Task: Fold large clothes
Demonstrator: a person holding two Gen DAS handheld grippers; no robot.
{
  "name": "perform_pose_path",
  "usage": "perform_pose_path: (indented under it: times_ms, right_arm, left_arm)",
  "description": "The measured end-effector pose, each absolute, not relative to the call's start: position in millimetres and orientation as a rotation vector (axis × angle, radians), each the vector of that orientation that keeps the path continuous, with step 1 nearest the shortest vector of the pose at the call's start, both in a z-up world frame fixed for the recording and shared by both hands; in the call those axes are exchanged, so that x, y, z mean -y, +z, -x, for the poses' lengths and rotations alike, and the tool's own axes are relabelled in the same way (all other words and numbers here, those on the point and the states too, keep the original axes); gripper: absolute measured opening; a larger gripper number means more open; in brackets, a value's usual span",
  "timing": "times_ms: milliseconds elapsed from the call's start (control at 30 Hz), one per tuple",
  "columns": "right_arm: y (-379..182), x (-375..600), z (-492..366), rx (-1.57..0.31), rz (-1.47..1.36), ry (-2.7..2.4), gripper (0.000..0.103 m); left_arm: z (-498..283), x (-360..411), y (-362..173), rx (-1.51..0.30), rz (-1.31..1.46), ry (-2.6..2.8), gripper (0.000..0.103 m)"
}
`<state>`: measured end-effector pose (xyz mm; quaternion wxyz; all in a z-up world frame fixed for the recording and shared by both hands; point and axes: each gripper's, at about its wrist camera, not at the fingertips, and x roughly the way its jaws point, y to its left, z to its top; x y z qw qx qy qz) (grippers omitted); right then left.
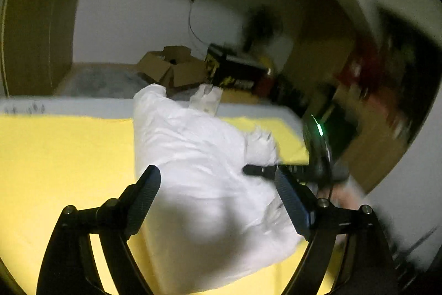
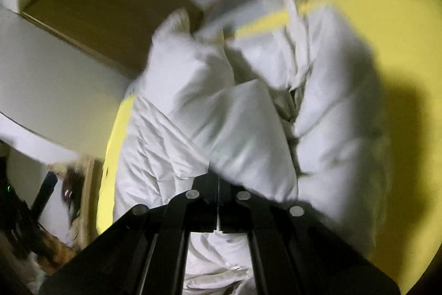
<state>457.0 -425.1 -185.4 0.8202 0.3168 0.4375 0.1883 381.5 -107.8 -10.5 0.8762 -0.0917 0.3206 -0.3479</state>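
White jacket (image 1: 199, 156) lies on yellow sheet (image 1: 60, 156), partly folded, puffy. Left claw (image 1: 218, 184) spread wide, nothing between its fingers; jacket lies below and ahead of it. Right claw (image 2: 218, 184) closed tight, fingers together; a sleeve fold bulges just ahead of the tips, but blur hides whether cloth is pinched. Cardboard boxes (image 1: 171, 65) far beyond left claw, past the sheet's edge.

Your left gripper (image 1: 218, 181) has matte black linkage arms, silver round screw heads and dark ribbed pads (image 1: 145, 201); your right gripper (image 2: 218, 187) matches, black with silver screws.
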Motion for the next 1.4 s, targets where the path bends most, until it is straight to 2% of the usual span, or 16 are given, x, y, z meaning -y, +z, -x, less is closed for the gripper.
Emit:
perform_pose_path:
  times_ms: [233, 433, 633, 833, 1000, 1167, 1267, 1400]
  right_arm:
    - [-137.7, 451.9, -385.0, -0.636, -0.843, 0.363, 0.006]
    - [-117.5, 469.2, -359.2, -0.568, -1.066, 0.496, 0.006]
    - [-125.4, 491.9, -324.0, -0.612, -1.269, 0.462, 0.006]
    - [-125.7, 511.0, -296.4, -0.561, -1.247, 0.338, 0.006]
    - [-107.8, 498.6, -295.6, -0.528, -1.135, 0.292, 0.006]
    - [-88.7, 453.5, -321.6, -0.670, -0.748, 0.116, 0.006]
    - [-90.6, 420.8, -347.5, -0.690, -0.504, 0.047, 0.006]
    - [-110.4, 388.8, -379.4, -0.736, -0.376, 0.054, 0.007]
  left_arm:
    - [-368.5, 116.4, -18.5, -0.684, 0.209, -0.709, 0.085]
    - [-368.8, 124.0, -12.3, -0.650, 0.130, -0.612, 0.085]
    - [-376.8, 134.5, -21.3, -0.688, 0.124, -0.589, 0.085]
    - [-379.1, 148.0, -32.0, -0.691, 0.069, -0.525, 0.085]
    - [-385.5, 154.4, -38.6, -0.692, 0.035, -0.480, 0.085]
    - [-402.8, 172.6, -42.8, -0.682, 0.003, -0.421, 0.085]
    - [-417.8, 191.8, -44.3, -0.677, -0.048, -0.390, 0.085]
    - [-430.8, 210.6, -51.0, -0.666, -0.097, -0.375, 0.085]
